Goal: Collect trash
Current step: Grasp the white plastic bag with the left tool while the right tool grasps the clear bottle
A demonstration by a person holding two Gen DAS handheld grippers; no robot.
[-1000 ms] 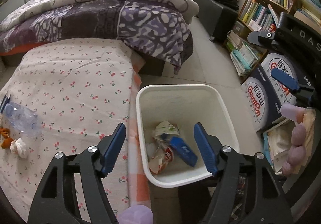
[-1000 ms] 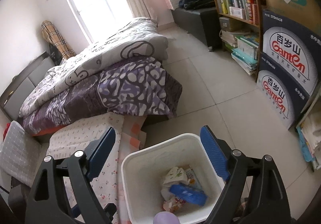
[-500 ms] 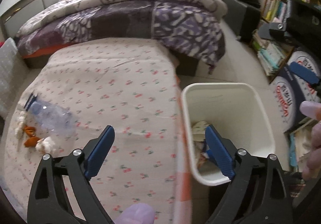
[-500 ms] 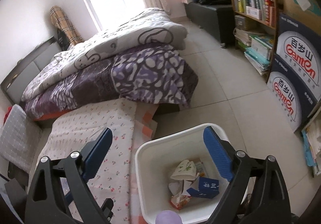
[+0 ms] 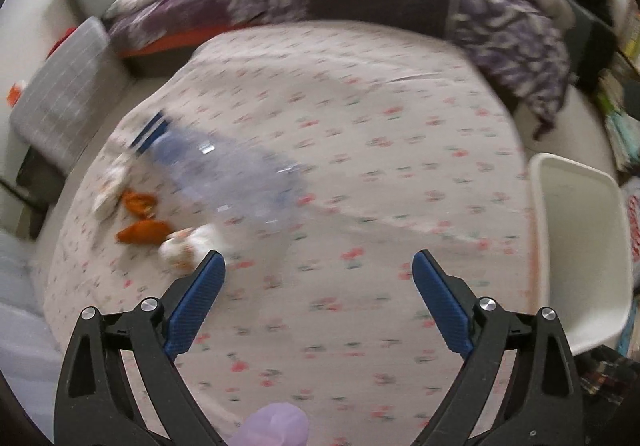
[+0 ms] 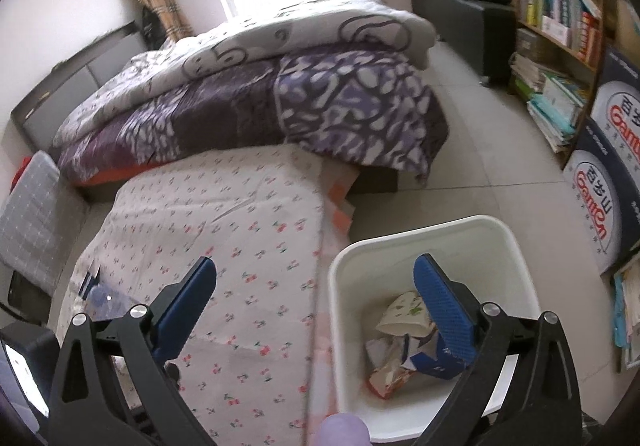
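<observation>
Surface: we see a flowered sheet (image 5: 360, 150) holding a plastic bottle (image 5: 224, 174), with the bin (image 6: 432, 246) beside it.
Room: quilt (image 6: 280, 94), bookshelf (image 6: 560, 18).
Change: our left gripper (image 5: 318, 266) has swung from bin to sheet.
Grippers: left and right gripper (image 6: 316, 270) jaws have just been opening; both stand apart, empty.

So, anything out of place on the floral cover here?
Yes: litter lies on the floral cover. A clear plastic bottle lies on its side, with orange peel pieces and crumpled white tissue beside it. The white bin already holds wrappers. The left view is blurred, so finer detail is unclear.
</observation>
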